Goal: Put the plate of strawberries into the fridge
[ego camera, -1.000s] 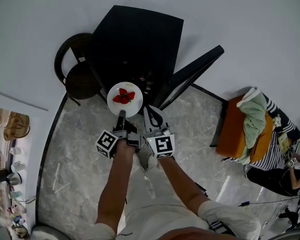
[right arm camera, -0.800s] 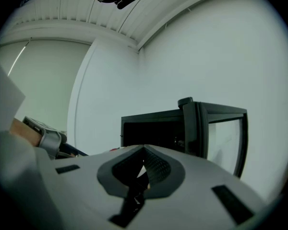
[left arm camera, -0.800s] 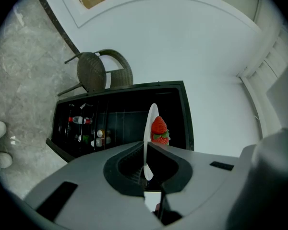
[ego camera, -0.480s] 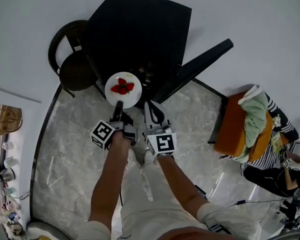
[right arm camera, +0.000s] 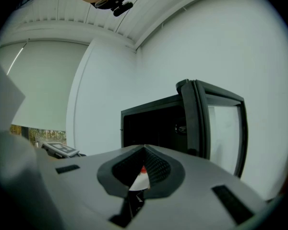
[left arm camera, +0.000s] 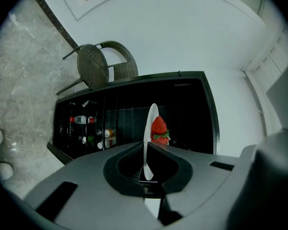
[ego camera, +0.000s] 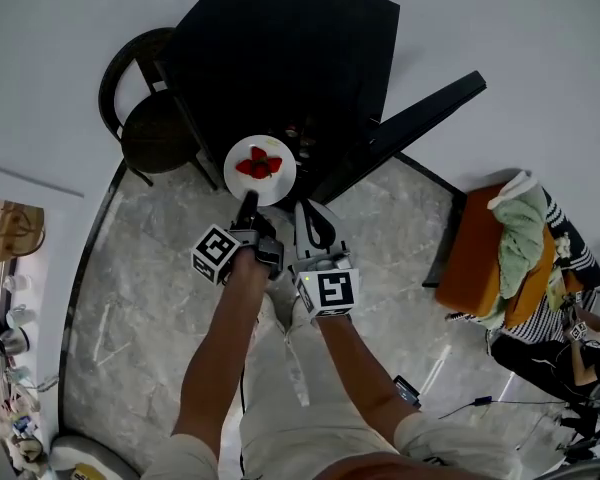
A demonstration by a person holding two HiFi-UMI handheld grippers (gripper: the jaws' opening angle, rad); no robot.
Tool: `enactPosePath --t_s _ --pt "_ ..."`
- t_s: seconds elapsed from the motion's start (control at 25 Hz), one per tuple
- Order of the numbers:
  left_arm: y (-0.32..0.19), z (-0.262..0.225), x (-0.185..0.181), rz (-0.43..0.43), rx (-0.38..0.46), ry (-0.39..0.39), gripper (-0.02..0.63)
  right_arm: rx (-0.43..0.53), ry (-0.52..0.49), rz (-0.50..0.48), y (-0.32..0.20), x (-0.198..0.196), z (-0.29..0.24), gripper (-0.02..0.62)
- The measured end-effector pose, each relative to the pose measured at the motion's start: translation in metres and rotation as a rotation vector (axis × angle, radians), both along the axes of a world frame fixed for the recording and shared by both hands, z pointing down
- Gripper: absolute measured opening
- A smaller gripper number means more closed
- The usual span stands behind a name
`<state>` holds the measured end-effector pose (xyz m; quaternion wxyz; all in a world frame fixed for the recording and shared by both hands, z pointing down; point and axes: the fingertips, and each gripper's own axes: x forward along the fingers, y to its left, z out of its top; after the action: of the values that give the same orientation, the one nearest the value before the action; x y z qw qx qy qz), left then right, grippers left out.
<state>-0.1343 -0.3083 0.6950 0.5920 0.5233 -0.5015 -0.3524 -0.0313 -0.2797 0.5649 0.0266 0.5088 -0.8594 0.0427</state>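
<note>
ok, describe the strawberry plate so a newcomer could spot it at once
Find the big black fridge against the white wall, its door swung open on the head view's right. Just before its open front, the left gripper is shut on the near rim of a round white plate. It is the only white dish there, carrying red strawberries.

The fridge [ego camera: 280, 58] stands against the wall [ego camera: 60, 28] with its door [ego camera: 400, 133] swung open to the right. A chair [ego camera: 150, 138] is just beside it on the left, and bottles [left arm camera: 86, 120] sit on the shelves inside. Before the open front, the plate [ego camera: 280, 186] hangs above the floor [ego camera: 150, 268] with the strawberries [ego camera: 259, 165] on it, its near edge between the jaws of the left hand-held gripper [ego camera: 248, 203]. The right hand-held gripper [ego camera: 308, 213] is just beside that one, and well off to the right a cloth [ego camera: 525, 238] lies on a seat [ego camera: 475, 258].
</note>
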Motion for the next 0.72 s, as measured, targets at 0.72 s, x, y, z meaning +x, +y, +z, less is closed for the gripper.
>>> enactPosePath --t_s 0.72 --pt "-0.038 0.09 0.011 0.096 -0.099 0.024 0.009 0.008 0.008 -0.026 0.002 -0.011 -0.007 0.012"
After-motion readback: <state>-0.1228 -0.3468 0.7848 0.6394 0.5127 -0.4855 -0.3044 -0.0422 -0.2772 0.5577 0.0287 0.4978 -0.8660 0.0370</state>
